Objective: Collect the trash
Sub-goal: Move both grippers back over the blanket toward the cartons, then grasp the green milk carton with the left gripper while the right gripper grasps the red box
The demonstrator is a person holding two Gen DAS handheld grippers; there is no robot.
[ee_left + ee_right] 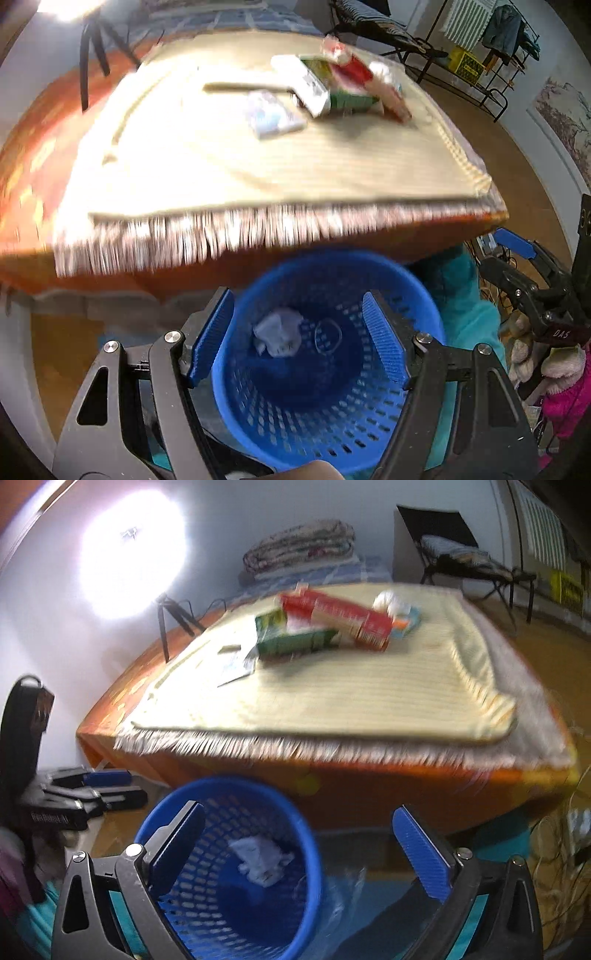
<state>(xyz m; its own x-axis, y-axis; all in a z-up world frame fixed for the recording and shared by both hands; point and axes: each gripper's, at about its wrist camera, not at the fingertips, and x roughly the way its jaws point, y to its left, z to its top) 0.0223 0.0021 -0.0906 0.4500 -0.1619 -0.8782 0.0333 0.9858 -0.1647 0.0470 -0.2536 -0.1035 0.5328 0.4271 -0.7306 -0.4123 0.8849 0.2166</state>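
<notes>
Both empty and spread wide above the blue bin (328, 402): left gripper (299, 336), right gripper (299, 845), crumpled paper (279, 332) at the bottom (more trash (325, 624) heaped on the table (369, 805) beyond).

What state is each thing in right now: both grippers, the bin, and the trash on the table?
left gripper: open, nothing between its pads, above the bin.
right gripper: open wide, empty.
blue bin: upright on the floor, holding a crumpled white paper.
green carton: lying on its side on the table mat.
red packet: lying across the carton.
white packet: flat on the mat, uncollected.
</notes>
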